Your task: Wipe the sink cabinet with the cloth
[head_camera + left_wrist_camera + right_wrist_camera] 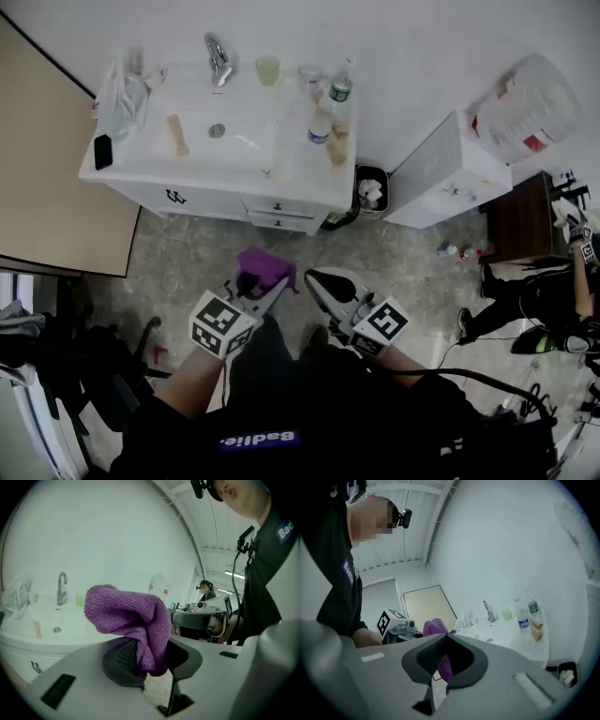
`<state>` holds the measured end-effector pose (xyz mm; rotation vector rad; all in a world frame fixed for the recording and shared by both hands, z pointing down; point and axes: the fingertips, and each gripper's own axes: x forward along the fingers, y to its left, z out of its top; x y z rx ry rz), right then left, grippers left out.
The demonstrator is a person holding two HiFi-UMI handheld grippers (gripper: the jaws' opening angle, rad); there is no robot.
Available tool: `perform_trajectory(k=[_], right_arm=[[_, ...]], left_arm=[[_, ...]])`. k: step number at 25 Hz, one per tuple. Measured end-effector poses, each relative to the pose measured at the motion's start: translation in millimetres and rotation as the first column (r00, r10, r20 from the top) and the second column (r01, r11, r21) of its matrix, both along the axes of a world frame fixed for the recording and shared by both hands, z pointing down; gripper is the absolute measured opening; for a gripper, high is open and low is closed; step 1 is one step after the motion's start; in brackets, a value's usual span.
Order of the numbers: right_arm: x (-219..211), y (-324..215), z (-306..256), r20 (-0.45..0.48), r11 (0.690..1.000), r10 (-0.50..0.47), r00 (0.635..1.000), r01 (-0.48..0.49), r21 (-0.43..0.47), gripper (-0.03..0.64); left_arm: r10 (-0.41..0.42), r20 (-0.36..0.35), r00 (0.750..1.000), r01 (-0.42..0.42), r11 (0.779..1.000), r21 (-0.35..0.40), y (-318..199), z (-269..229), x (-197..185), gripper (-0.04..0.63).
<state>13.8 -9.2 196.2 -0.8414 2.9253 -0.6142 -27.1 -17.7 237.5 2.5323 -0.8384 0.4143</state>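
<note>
Closest in, left gripper clamped a fold of the purple cloth; right gripper was closed, empty. Sink cabinet stood at twelve o'clock, well apart. Soft, light, floppy, the cloth probably wanted a bunched grip.

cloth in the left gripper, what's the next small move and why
Probably carry the left gripper forward toward the sink cabinet. Its jaws are shut on the purple cloth, but in the head view the cabinet stands apart from it across open floor, so the cloth cannot touch any surface to wipe from here.
</note>
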Motion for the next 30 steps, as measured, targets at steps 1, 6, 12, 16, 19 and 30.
perform_trajectory(k=[1, 6, 12, 16, 19, 30], right_arm=[[2, 10, -17, 0.021, 1.0, -0.016, 1.0, 0.015, 0.012, 0.002], [28, 66, -73, 0.04, 0.994, -0.097, 0.994, 0.095, 0.063, 0.002], [46, 113, -114, 0.062, 0.987, -0.138, 0.988, 0.133, 0.089, 0.002], [49, 137, -130, 0.057, 0.986, -0.135, 0.989, 0.129, 0.101, 0.002], [50, 142, -141, 0.03, 0.987, -0.1, 0.994, 0.096, 0.131, 0.002], [-4, 159, -160, 0.005, 0.97, -0.048, 0.999, 0.045, 0.237, 0.002]], left_arm=[[-0.001, 0.002, 1.0, 0.001, 1.0, 0.016, 8, -16, 4, 0.11], [-0.017, -0.013, 1.0, 0.018, 0.998, 0.064, 66, -77, 40, 0.11], [-0.031, -0.014, 0.999, 0.032, 0.994, 0.1, 121, -114, 69, 0.11], [-0.021, -0.011, 1.0, 0.022, 0.994, 0.106, 152, -126, 71, 0.11], [0.009, -0.004, 1.0, -0.009, 0.992, 0.128, 165, -133, 72, 0.11], [0.042, -0.04, 0.998, -0.03, 0.966, 0.256, 171, -162, 18, 0.11]])
